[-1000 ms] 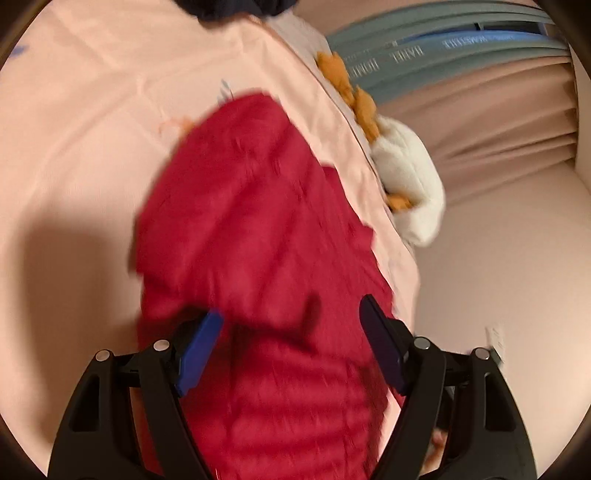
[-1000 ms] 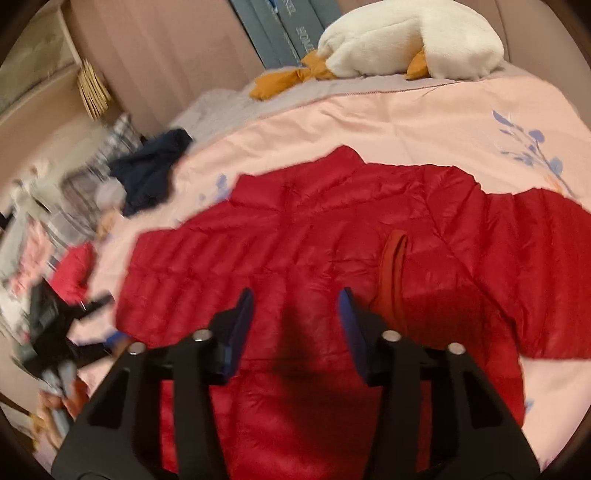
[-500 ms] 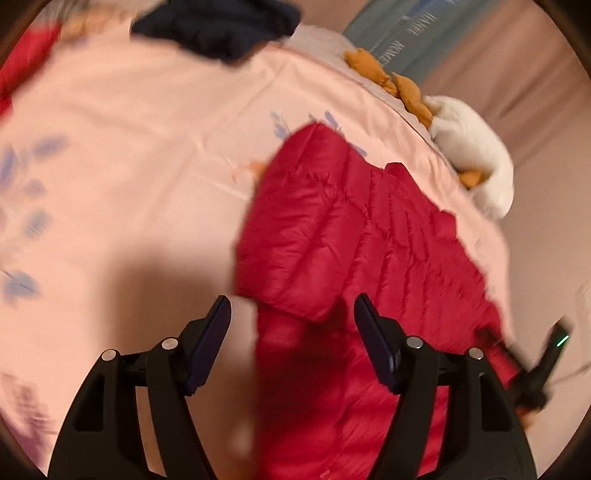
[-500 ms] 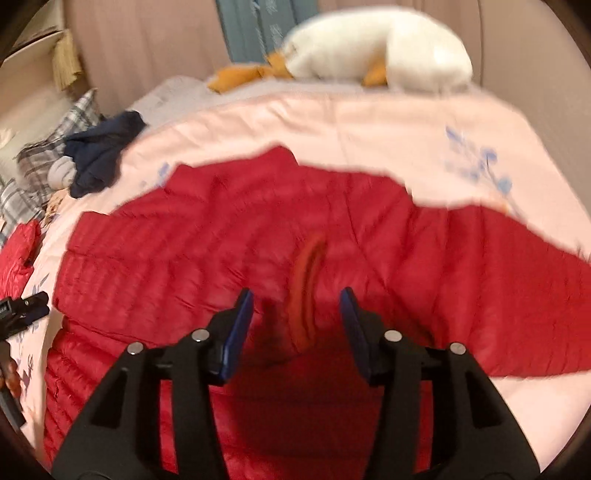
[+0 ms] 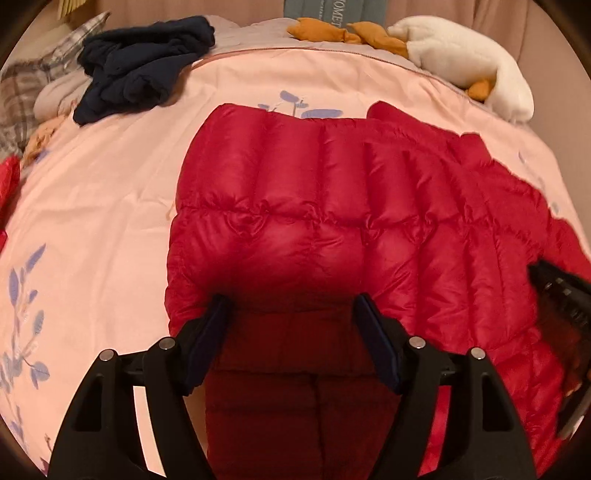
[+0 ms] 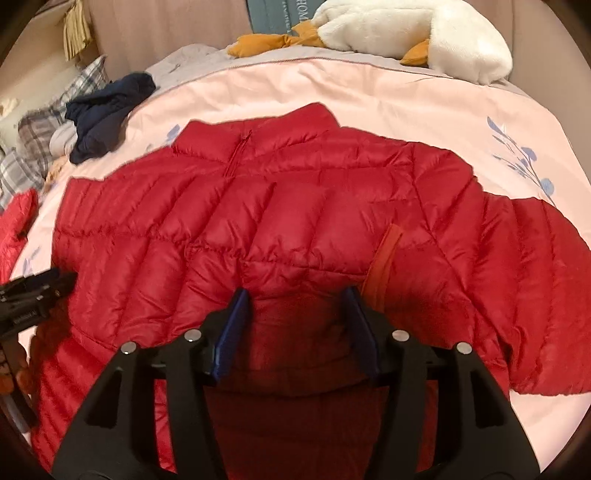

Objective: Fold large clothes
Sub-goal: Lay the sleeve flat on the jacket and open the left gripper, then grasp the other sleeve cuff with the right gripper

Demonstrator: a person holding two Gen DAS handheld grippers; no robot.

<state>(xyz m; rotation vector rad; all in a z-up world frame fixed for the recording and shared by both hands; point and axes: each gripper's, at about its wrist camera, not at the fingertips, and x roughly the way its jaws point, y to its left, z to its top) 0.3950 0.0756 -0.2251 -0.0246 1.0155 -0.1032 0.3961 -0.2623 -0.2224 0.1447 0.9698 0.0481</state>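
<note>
Red puffer jacket point(image 6: 280, 206): light, slick, springy. I grab seams. Left gripper point(image 5: 291, 332) wide, empty; right gripper point(image 6: 295, 317) opening, empty.

Cut-off letters "OMET" and "HOM" on teal headboard panel point(image 5: 334, 9)

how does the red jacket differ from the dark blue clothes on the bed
The red jacket is spread out flat; the dark blue clothes lie in a crumpled heap. The jacket is shiny and quilted, the blue clothes matte and soft-looking. The jacket covers far more of the bed. Both lie on the pink bedcover.
</note>
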